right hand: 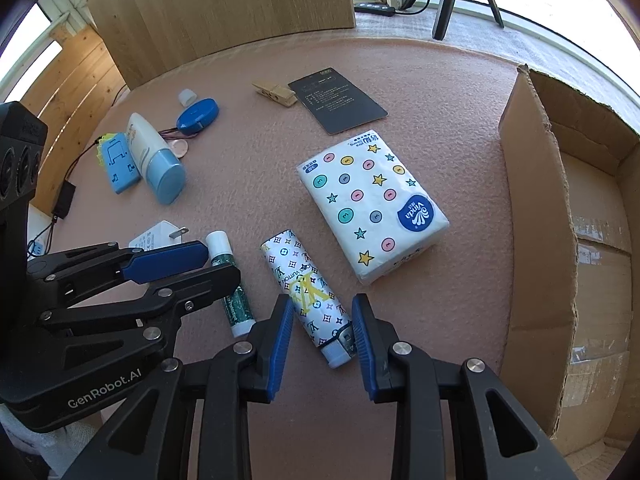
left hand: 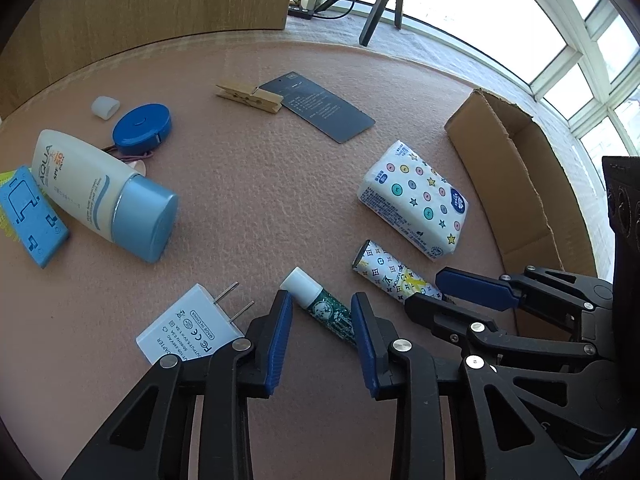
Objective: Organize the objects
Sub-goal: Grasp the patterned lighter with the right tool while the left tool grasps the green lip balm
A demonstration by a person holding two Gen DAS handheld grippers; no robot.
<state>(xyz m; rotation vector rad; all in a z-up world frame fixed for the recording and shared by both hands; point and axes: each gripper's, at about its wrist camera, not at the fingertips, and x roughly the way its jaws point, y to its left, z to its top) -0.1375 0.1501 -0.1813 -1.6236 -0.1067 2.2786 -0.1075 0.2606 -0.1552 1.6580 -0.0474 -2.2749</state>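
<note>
A green lip balm tube [left hand: 310,294] with a white cap lies slanted on the pink mat [left hand: 248,200], between the blue pads of my left gripper [left hand: 322,308]. A little room still shows beside the tube, so the gripper is open around it. From the right wrist view the left gripper [right hand: 222,262] straddles the same lip balm tube [right hand: 240,308]. A white patterned lighter [right hand: 308,288] lies just to the right, and my right gripper [right hand: 322,312] is shut on its lower end, both pads against it. In the left wrist view the right gripper [left hand: 424,292] covers that end of the lighter [left hand: 386,272].
A tissue pack [right hand: 372,208] lies beyond the lighter. An open cardboard box [right hand: 536,200] stands on the right. A white charger [left hand: 188,328], a sunscreen bottle [left hand: 104,196], a blue tape measure [left hand: 142,124], a clothespin [left hand: 248,98] and a dark card [left hand: 320,106] lie around.
</note>
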